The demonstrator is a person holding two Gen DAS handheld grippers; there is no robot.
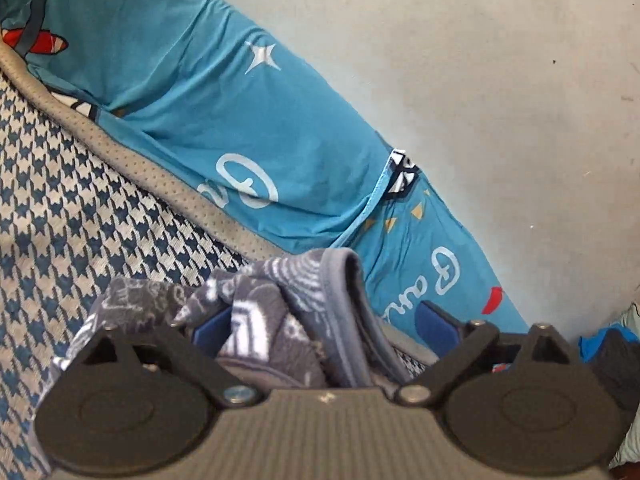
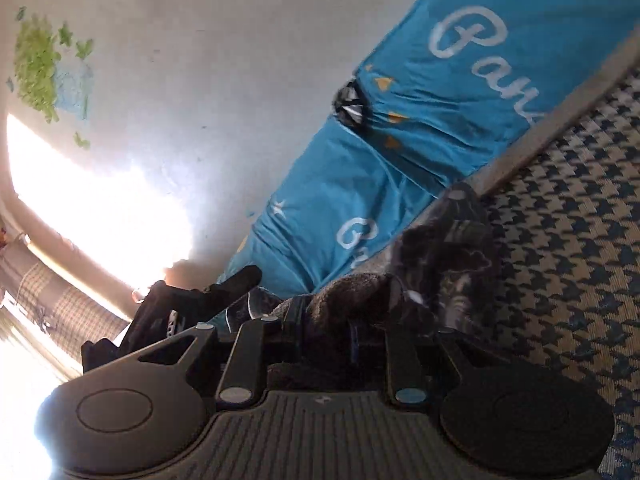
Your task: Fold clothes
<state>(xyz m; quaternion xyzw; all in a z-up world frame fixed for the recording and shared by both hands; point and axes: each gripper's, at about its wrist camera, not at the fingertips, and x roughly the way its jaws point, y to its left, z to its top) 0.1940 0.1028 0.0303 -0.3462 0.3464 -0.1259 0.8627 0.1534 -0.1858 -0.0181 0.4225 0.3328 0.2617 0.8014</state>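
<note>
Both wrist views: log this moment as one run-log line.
left gripper: open, grey patterned garment loose between fingers | right gripper: shut on garment | surface: houndstooth mat | behind: blue bedding

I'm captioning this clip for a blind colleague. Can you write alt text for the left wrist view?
The left gripper stands open with a bunched grey patterned garment between its fingers, over a blue-and-white houndstooth mat. Behind lies a turquoise printed sheet against a pale wall.
</note>
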